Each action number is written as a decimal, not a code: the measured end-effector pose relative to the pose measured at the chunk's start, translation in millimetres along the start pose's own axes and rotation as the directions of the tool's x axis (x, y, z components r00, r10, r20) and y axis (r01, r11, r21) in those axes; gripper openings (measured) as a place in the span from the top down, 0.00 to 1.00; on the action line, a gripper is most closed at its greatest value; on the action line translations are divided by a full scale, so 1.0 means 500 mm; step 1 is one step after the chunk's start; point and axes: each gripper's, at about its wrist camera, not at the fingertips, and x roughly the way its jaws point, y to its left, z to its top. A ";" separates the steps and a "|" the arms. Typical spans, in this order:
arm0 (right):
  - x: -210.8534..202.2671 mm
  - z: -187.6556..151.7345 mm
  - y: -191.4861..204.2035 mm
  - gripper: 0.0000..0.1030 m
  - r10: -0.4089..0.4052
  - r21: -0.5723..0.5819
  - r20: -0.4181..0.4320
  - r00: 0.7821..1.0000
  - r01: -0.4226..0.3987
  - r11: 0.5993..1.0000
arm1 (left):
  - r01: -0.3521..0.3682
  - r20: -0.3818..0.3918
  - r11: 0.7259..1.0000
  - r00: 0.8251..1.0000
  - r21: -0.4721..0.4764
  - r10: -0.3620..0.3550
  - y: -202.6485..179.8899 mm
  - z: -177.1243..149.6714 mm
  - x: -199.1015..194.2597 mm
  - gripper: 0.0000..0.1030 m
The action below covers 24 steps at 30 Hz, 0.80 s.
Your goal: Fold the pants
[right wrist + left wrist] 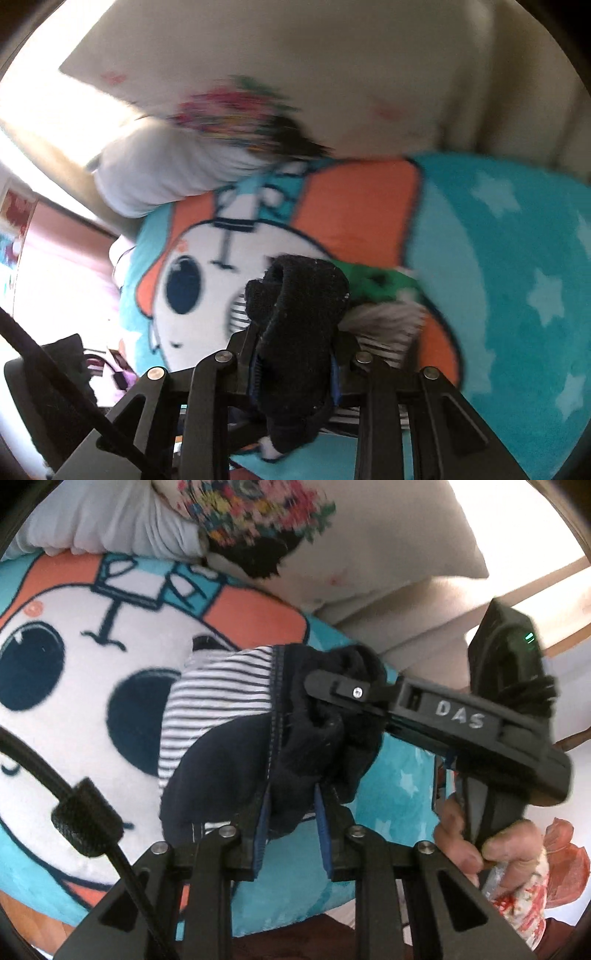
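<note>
Left gripper (291,808) has its jaws clamped on the dark navy pants (295,731), striped lining showing. The right gripper (343,701) comes in from the right, pinching the same bunch, over a cartoon blanket (74,672). Pillows (388,535) sit farther back.

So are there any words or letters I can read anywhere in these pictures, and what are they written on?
"DAS": pale letters on the black body of the right hand-held gripper, seen from the left wrist camera.
The dark lines drawn on the cartoon blanket look a bit like letters, but they spell nothing readable.
The flowery patch on the pillow is too blurred to show any words.
Nothing readable shows in the right wrist view.
</note>
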 end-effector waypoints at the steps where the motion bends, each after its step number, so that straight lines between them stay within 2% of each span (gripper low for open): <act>1: 0.006 -0.006 -0.033 0.67 0.006 0.033 -0.010 1.000 -0.006 0.999 | -0.001 -0.009 1.000 1.000 0.001 0.001 -0.005 -0.001 0.005 0.76; 4: 0.006 -0.019 -0.091 0.56 -0.015 0.081 -0.017 1.000 0.016 0.997 | 0.008 -0.014 1.000 1.000 0.004 -0.008 -0.018 -0.003 -0.008 0.72; 6: -0.015 -0.019 -0.120 0.56 -0.041 0.110 0.018 0.999 0.039 0.993 | 0.024 0.003 1.000 1.000 0.007 -0.024 -0.025 -0.003 -0.033 0.68; 8: -0.057 -0.015 -0.141 0.56 -0.068 0.142 0.095 0.993 0.055 0.988 | 0.008 0.038 1.000 0.999 -0.001 -0.008 -0.024 0.006 -0.056 0.65; 9: -0.077 -0.012 -0.147 0.56 -0.063 0.150 0.130 0.990 0.043 0.988 | -0.003 0.049 1.000 0.999 -0.009 0.003 -0.019 0.011 -0.059 0.63; 12: -0.118 -0.006 -0.137 0.57 0.034 0.124 0.202 0.979 -0.060 0.990 | -0.044 0.042 0.997 0.998 -0.056 0.047 0.001 0.021 -0.037 0.63; 16: -0.086 -0.018 -0.100 0.61 0.208 0.079 0.149 0.967 -0.221 0.972 | -0.098 -0.005 0.992 0.995 -0.079 0.098 0.023 0.009 0.003 0.63; 18: -0.066 -0.030 -0.096 0.60 0.256 0.085 0.124 0.959 -0.267 0.960 | -0.114 -0.033 0.990 0.993 -0.084 0.112 0.035 0.001 0.024 0.63; 20: -0.050 -0.041 -0.091 0.60 0.239 0.084 0.109 0.965 -0.249 0.965 | -0.134 -0.047 0.988 0.990 -0.076 0.131 0.043 -0.005 0.036 0.63; 24: -0.009 -0.057 -0.090 0.60 0.137 0.083 0.070 0.988 -0.143 0.986 | -0.136 -0.051 0.989 0.990 -0.065 0.133 0.047 -0.007 0.038 0.61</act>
